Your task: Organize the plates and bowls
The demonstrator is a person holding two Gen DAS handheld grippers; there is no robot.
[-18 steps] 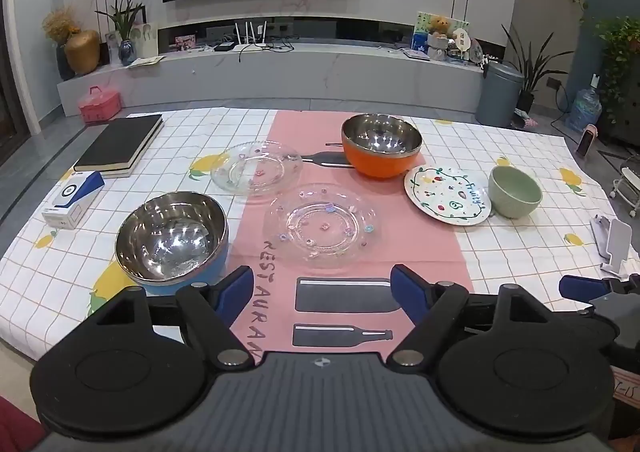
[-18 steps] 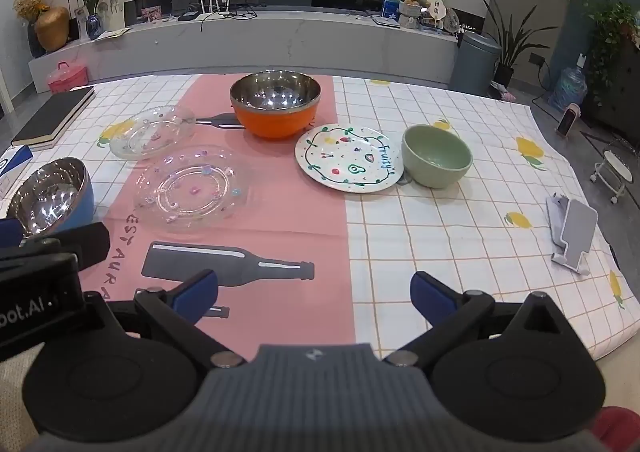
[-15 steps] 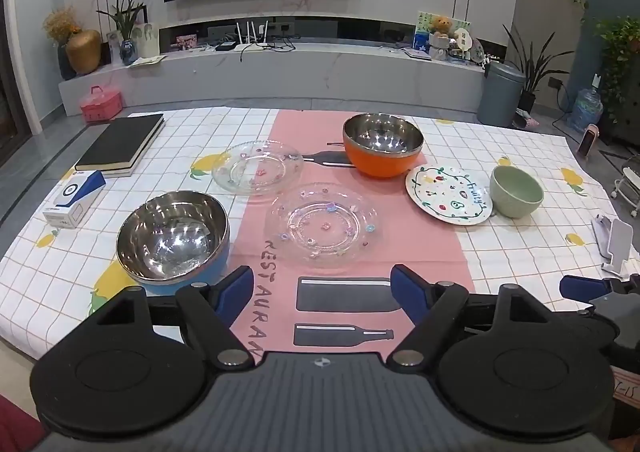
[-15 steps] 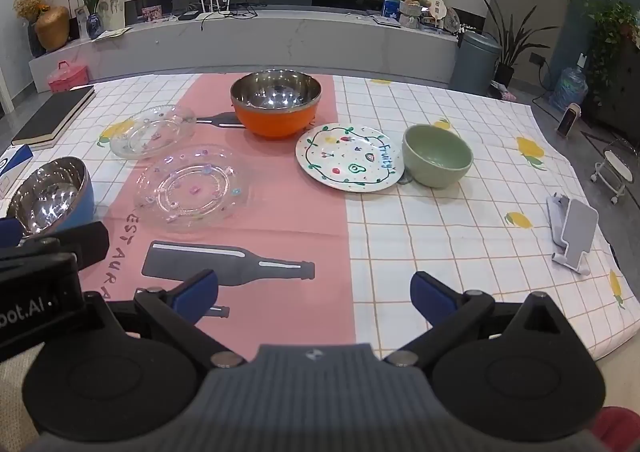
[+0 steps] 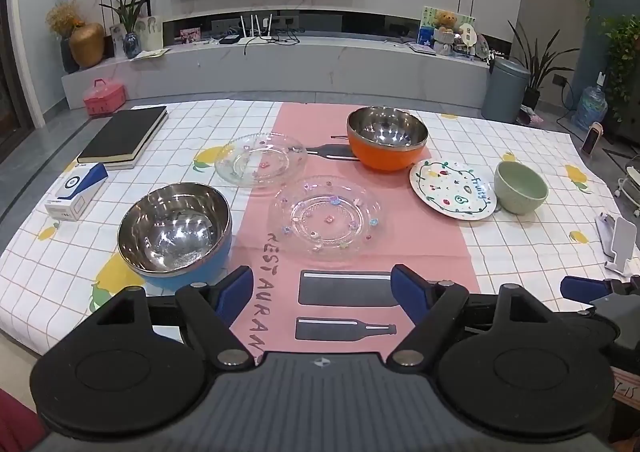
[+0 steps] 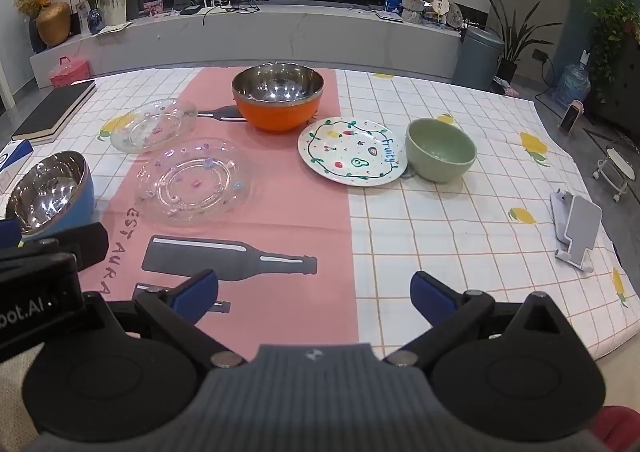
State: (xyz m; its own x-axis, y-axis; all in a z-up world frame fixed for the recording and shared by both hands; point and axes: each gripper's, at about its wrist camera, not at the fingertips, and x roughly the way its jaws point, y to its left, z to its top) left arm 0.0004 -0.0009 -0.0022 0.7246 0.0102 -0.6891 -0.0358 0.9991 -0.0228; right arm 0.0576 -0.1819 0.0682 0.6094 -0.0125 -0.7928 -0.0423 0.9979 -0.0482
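Item: tableware spread on a checked tablecloth (image 5: 500, 264), 6 pieces, none stacked. Left gripper (image 5: 322, 286) hung released, jaws wide and empty, tilted down at the near table edge; right gripper (image 6: 314, 294) likewise released and empty, just to its right. Directly ahead of the left gripper lay a clear glass plate (image 5: 326, 214); a 2nd glass plate (image 5: 260, 160) sat beyond it to the left. Just ahead-left stood a blue steel-lined bowl (image 5: 176, 228). Farther ahead stood an orange steel-lined bowl (image 6: 278, 100). Ahead of the right gripper lay a painted white plate (image 6: 352, 150), its rim touching or nearly touching a green bowl (image 6: 440, 148) at its right. Judgement: both grippers were spread ready for a 1st pick; like pieces would probably be nested.
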